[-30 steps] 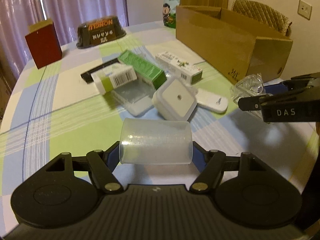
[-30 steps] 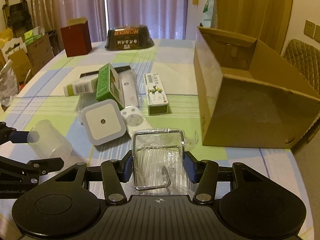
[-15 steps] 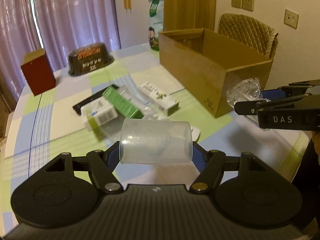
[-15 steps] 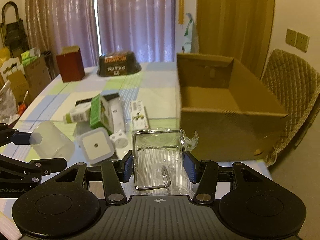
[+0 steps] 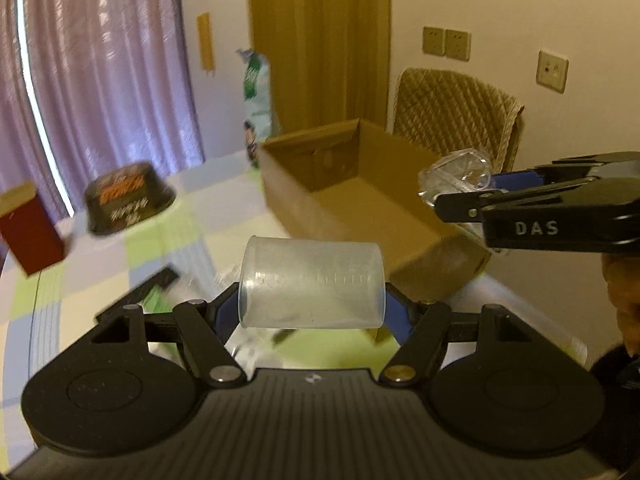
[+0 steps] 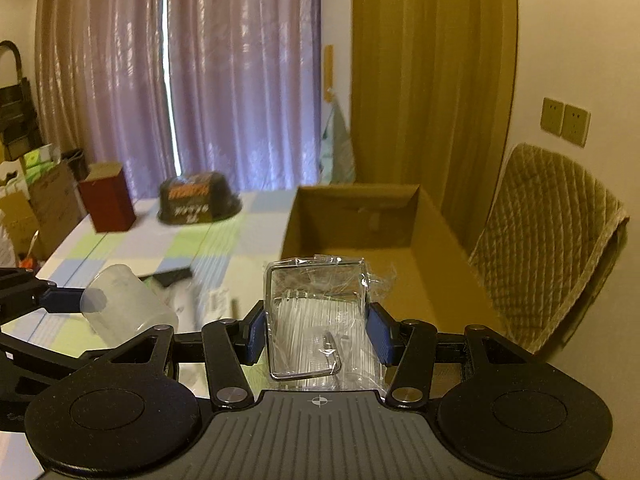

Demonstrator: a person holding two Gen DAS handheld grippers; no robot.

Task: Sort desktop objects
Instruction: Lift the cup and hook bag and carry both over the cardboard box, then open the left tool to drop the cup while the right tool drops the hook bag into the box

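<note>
Frosted plastic cup (image 5: 312,283), lying sideways, was clamped in the left gripper (image 5: 313,308) above the checked table (image 5: 100,272), while the right gripper (image 6: 318,334) pinched a clear wrapped packet (image 6: 318,320) near the open cardboard box (image 5: 360,200). Neither item was in the box; several small items remained, blurred, on the cloth below.

- This looks like a room in a home.
- Long purple curtains (image 6: 224,80) hang over a window at the upper left of the frame.
- A padded chair (image 6: 548,248) stands at the right.
- The bench (image 6: 132,248) wears a checked cloth, green, blue and white.
- Wall sockets (image 5: 446,44) sit at the upper right.
</note>
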